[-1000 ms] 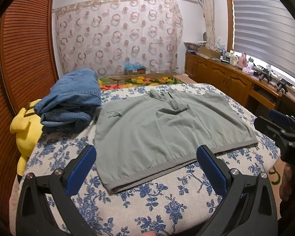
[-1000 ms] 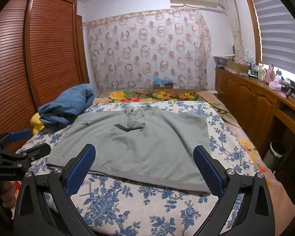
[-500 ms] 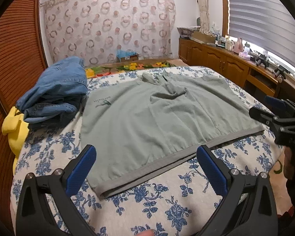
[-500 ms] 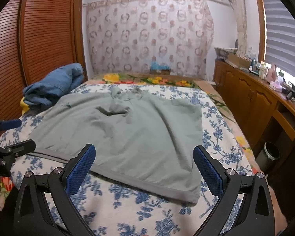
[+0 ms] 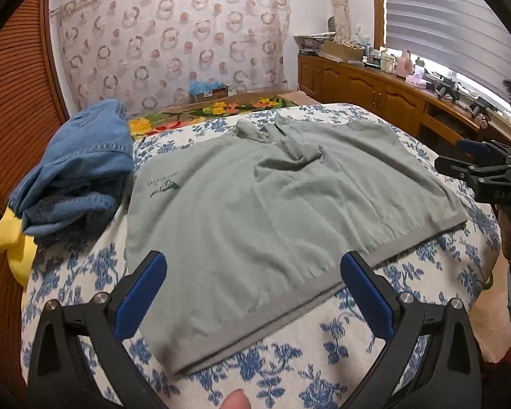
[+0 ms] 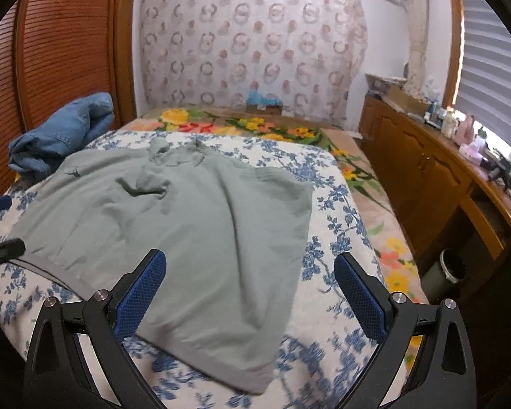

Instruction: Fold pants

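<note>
A grey-green garment (image 5: 262, 211) lies spread flat on the blue-flowered bedspread (image 5: 323, 358), its banded hem toward me. It also shows in the right wrist view (image 6: 187, 225). My left gripper (image 5: 252, 293) is open and empty, just above the hem's near left part. My right gripper (image 6: 248, 289) is open and empty above the hem's near right corner. The right gripper also shows at the right edge of the left wrist view (image 5: 473, 167). The left gripper's fingertips (image 6: 3, 248) show at the left edge of the right wrist view.
A crumpled pile of blue denim (image 5: 75, 167) lies on the bed's far left, next to a yellow plush toy (image 5: 13, 245). A wooden louvred wardrobe (image 6: 51, 51) stands at left. A wooden sideboard (image 6: 443, 177) runs along the right wall. A small bin (image 6: 451, 269) stands on the floor.
Both grippers have moved forward and down toward the garment's hem. The garment fills more of each view. Both stay open.
</note>
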The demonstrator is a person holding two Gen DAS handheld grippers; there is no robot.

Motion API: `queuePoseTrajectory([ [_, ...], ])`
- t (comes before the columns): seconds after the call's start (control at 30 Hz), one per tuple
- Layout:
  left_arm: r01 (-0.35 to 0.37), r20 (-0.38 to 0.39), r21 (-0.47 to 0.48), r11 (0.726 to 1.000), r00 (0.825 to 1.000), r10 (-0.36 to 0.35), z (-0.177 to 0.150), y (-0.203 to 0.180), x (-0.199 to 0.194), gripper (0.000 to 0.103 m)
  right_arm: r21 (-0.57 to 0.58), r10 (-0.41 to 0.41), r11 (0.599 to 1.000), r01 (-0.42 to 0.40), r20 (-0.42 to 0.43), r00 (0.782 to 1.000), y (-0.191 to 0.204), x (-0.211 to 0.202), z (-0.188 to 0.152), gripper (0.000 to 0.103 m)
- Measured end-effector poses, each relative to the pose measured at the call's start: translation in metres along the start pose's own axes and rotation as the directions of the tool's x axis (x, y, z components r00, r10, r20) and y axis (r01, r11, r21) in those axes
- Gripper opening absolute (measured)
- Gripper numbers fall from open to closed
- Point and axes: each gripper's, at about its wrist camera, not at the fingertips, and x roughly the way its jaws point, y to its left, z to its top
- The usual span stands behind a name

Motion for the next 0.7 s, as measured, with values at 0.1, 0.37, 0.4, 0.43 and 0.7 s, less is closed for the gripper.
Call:
queuePoseTrajectory([
  [0.1, 0.007, 0.009, 0.009, 1.000, 1.000, -0.007, 0.008, 0.003, 0.003, 0.103, -0.006, 0.013, 1.000, -0.014, -0.030, 0.999, -0.012, 0.011, 0.008, 0.094],
  [0.37, 0.003, -0.017, 0.052, 0.999, 1.000, -0.002, 0.022, 0.002, 0.019, 0.103, 0.025, 0.045, 0.999, -0.042, -0.099, 0.994, -0.047, 0.043, 0.032, 0.083],
  [0.4, 0.011, -0.018, 0.051, 0.999, 1.000, -0.010, 0.024, 0.002, 0.021, 0.103, 0.032, 0.048, 0.998, -0.045, -0.109, 0.993, -0.050, 0.049, 0.034, 0.082],
  [0.43, 0.018, -0.019, 0.052, 0.998, 1.000, -0.017, 0.026, 0.001, 0.022, 0.103, 0.040, 0.054, 0.998, -0.049, -0.117, 0.992, -0.053, 0.054, 0.037, 0.079],
  [0.7, 0.119, -0.065, 0.035, 0.992, 0.991, -0.116, 0.037, -0.012, 0.041, 0.103, 0.136, 0.089, 0.989, -0.065, -0.181, 0.979, -0.081, 0.098, 0.057, 0.060],
])
